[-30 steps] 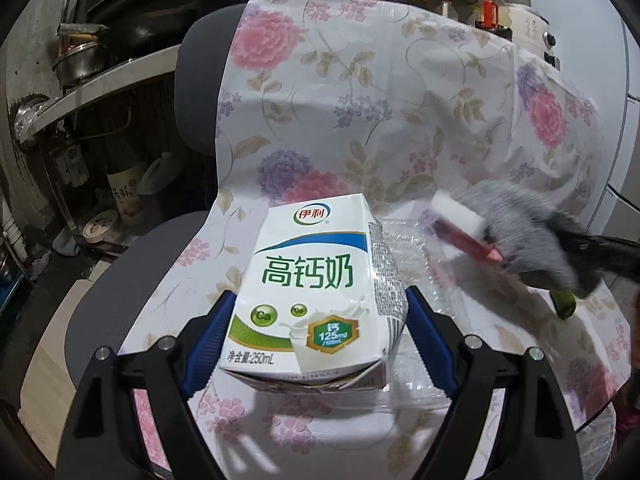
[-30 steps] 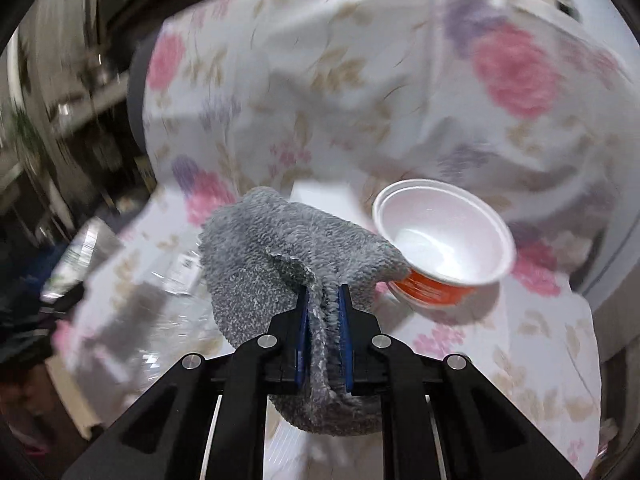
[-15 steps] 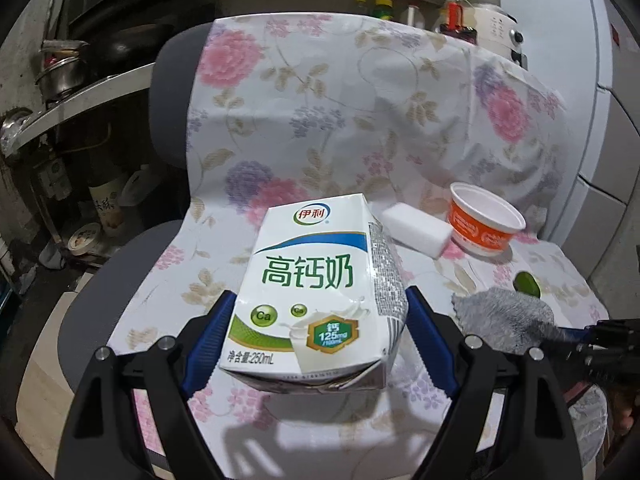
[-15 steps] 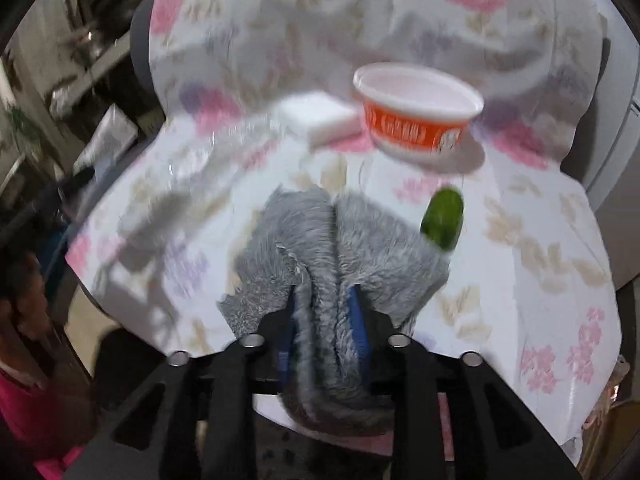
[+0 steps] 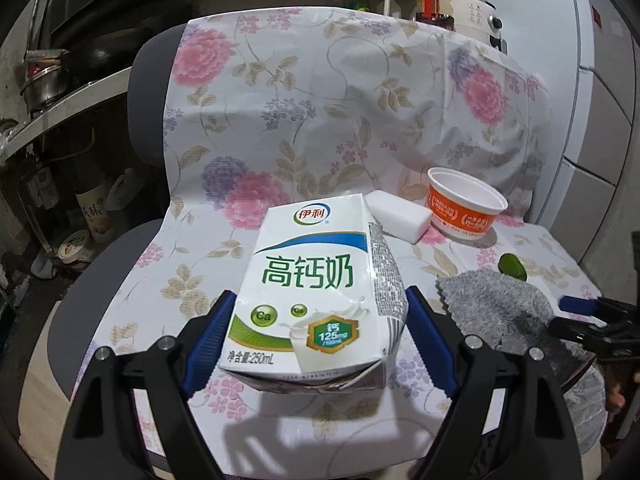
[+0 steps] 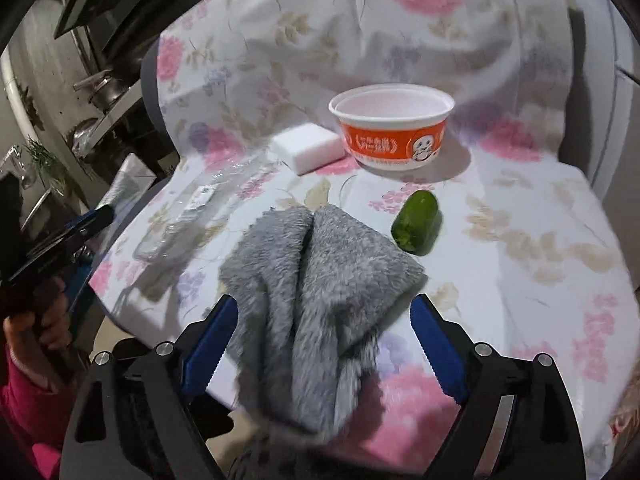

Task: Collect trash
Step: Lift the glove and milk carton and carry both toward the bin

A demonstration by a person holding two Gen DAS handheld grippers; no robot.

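Note:
My left gripper (image 5: 320,296) is shut on a white and green milk carton (image 5: 316,276), held above the flowered cloth (image 5: 304,92) that covers a chair. My right gripper (image 6: 323,302) has its jaws opening wide. A grey fluffy cloth (image 6: 320,280) lies between them on the seat's front edge, and the blue pads stand clear of it. The left wrist view shows that grey cloth (image 5: 492,308) and the right gripper (image 5: 580,312) at its right side. An orange and white paper bowl (image 6: 392,128) stands empty at the back of the seat.
A white foam block (image 6: 308,150) lies left of the bowl, and a green piece of vegetable (image 6: 416,224) sits in front of it. A clear plastic wrapper (image 6: 192,212) lies on the seat's left part. Shelves with pots (image 5: 44,84) and bottles stand to the left.
The right gripper has opened and let go of the grey cloth, which now rests on the seat's front edge. It drew back from the bowl. The left gripper still holds the carton.

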